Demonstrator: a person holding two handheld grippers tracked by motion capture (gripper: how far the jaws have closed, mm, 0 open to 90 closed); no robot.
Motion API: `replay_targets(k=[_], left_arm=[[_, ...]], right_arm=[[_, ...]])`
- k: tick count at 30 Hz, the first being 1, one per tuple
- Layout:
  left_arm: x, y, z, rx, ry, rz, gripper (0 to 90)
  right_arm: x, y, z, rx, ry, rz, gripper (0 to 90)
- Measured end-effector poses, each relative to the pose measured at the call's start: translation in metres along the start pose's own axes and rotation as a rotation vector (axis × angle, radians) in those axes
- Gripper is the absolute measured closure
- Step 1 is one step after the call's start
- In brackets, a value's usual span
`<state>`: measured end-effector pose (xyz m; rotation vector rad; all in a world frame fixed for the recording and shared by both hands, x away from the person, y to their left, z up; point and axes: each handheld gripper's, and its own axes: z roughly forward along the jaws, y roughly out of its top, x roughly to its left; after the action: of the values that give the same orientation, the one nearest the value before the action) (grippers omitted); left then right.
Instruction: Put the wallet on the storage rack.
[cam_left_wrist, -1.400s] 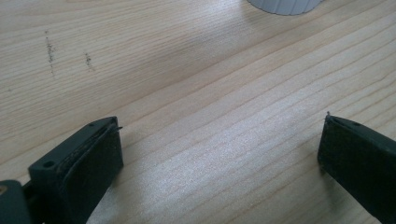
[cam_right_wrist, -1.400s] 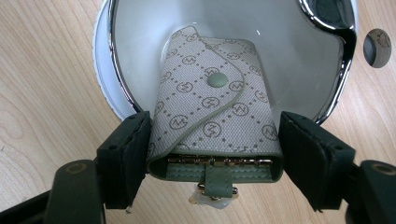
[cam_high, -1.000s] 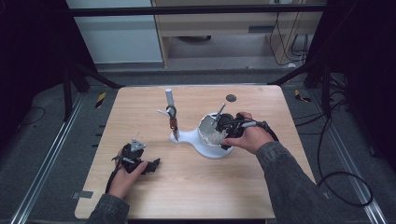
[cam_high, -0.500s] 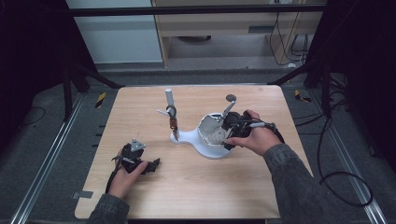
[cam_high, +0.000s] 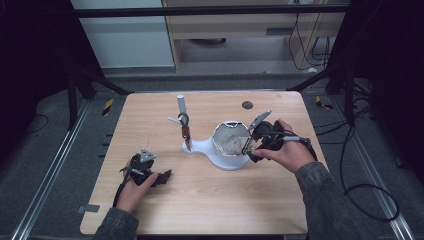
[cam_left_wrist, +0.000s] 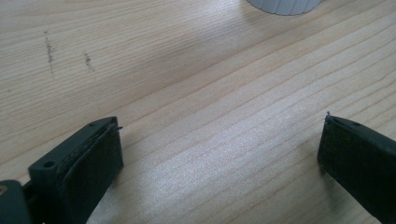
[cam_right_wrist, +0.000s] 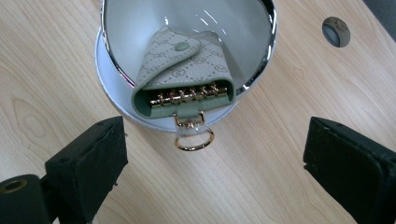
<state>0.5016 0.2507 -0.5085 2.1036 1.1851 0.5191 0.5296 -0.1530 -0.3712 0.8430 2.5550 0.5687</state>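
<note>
Key case (cam_right_wrist: 183, 79): lying in the white bowl (cam_right_wrist: 261, 56), upper centre of the right gripper view, just beyond the right gripper (cam_right_wrist: 215, 158), jaws spreading wide, gripping nothing.

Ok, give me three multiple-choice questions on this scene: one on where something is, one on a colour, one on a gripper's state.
1. Where is the key case?
A in the bowl
B on the bare table
C in the left gripper

2. What colour is the case's ring?
A gold
B red
C black

3. How is the right gripper?
A open
B shut on the case
C shut on the bowl

Answers: 1 A, it lies inside the rim. 2 A, it shines gold. 3 A, its jaws stand wide apart.
</note>
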Motion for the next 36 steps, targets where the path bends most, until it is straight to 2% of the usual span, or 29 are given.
replay_targets(k=[9,17,32,36], left_arm=[[0.0,0.0,0.0,0.0,0.0,0.001,0.0],[0.0,0.0,0.0,0.0,0.0,0.001,0.0],[0.0,0.0,0.0,0.0,0.0,0.001,0.0],[0.0,0.0,0.0,-0.001,0.0,-0.001,0.0]], right_arm=[[-0.007,-0.023,-0.001,-0.027,-0.026,0.053,6.4],[-0.013,-0.053,0.003,-0.069,-0.069,0.163,7.3],[-0.008,-0.112,0.035,-0.073,-0.055,0.307,10.5],[-0.01,-0.127,0.045,-0.095,-0.057,0.382,8.6]])
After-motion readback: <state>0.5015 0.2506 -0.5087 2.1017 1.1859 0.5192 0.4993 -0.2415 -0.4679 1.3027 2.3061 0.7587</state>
